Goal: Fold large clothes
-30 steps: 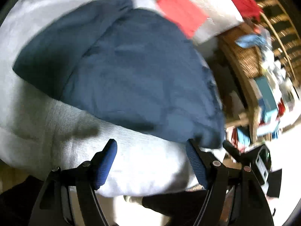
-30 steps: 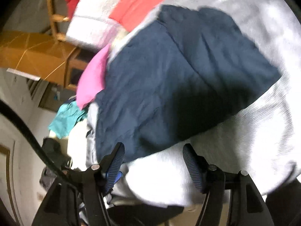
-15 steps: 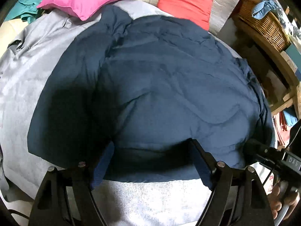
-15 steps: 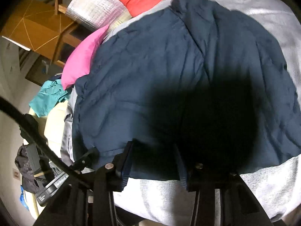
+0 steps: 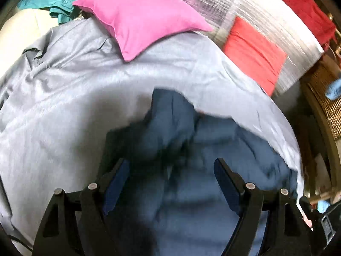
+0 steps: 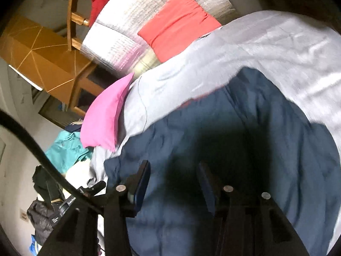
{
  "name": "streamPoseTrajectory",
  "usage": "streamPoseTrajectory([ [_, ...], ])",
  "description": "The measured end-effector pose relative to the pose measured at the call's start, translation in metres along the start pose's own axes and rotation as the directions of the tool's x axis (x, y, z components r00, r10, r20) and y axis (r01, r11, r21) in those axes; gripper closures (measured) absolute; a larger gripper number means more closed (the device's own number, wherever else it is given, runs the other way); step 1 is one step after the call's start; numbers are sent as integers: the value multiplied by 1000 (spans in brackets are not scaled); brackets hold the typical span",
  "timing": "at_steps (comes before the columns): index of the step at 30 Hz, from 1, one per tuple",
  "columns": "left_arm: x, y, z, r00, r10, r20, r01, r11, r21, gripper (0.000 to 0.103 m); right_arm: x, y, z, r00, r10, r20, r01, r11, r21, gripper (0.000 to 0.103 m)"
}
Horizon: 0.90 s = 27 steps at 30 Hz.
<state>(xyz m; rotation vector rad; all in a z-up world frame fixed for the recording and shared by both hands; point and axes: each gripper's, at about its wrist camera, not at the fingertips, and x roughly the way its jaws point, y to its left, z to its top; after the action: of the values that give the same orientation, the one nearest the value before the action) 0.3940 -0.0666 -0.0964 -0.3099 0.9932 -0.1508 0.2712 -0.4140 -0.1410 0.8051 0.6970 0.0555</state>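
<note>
Jacket (image 5: 202, 170) now bunched between tool (image 5: 170, 183) fingers

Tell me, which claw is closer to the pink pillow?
Probably the left. The pink pillow lies straight ahead of the left claw, across the grey sheet. From the right claw, the pillow sits off to the left, past the navy jacket.

Navy jacket (image 5: 213, 149) motion-blurred ahead of left gripper (image 5: 171, 183); its near hem runs off frame's bottom edge below fingers.
</note>
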Motion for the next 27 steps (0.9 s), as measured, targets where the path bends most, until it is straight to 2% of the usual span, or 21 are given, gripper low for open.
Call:
streamPoseTrajectory([
  [5, 39, 6, 13, 998, 58, -39, -58, 998, -3, 21, 26, 0, 24, 1000, -2, -21, 1, 1000, -12, 53],
  [7, 46, 15, 20, 994, 95, -52, -95, 995, 10, 21, 41, -2, 31, 998, -10, -62, 9, 1000, -26, 52],
  [9, 51, 25, 16, 988, 142, -66, -141, 990, 20, 21, 64, -4, 34, 993, -57, -104, 51, 997, -55, 49],
  [12, 66, 33, 14, 984, 143, -102, -143, 990, 12, 17, 84, -19, 37, 989, -51, -140, 49, 999, -20, 49],
  [15, 52, 33, 12, 988, 132, -80, -132, 991, 10, 18, 72, -18, 42, 991, -26, -131, 25, 1000, -5, 44],
  [18, 39, 34, 13, 994, 99, -56, -99, 995, 6, 18, 39, -18, 50, 999, 10, -35, -10, 1000, 3, 38],
  [19, 33, 34, 12, 994, 97, -44, -96, 995, 16, 18, 26, -18, 50, 1000, -5, -2, 5, 1000, -9, 38],
  [22, 18, 31, 6, 991, 135, -7, -134, 988, 71, 18, 3, -28, 51, 989, -135, 62, 137, 990, -36, 38],
  [24, 21, 33, 0, 982, 186, -19, -183, 977, 107, 18, 5, -45, 50, 985, -172, 30, 172, 985, -4, 38],
  [27, 39, 40, -8, 962, 262, -81, -250, 958, 138, 17, 25, -68, 48, 981, -190, -38, 191, 981, 34, 42],
])
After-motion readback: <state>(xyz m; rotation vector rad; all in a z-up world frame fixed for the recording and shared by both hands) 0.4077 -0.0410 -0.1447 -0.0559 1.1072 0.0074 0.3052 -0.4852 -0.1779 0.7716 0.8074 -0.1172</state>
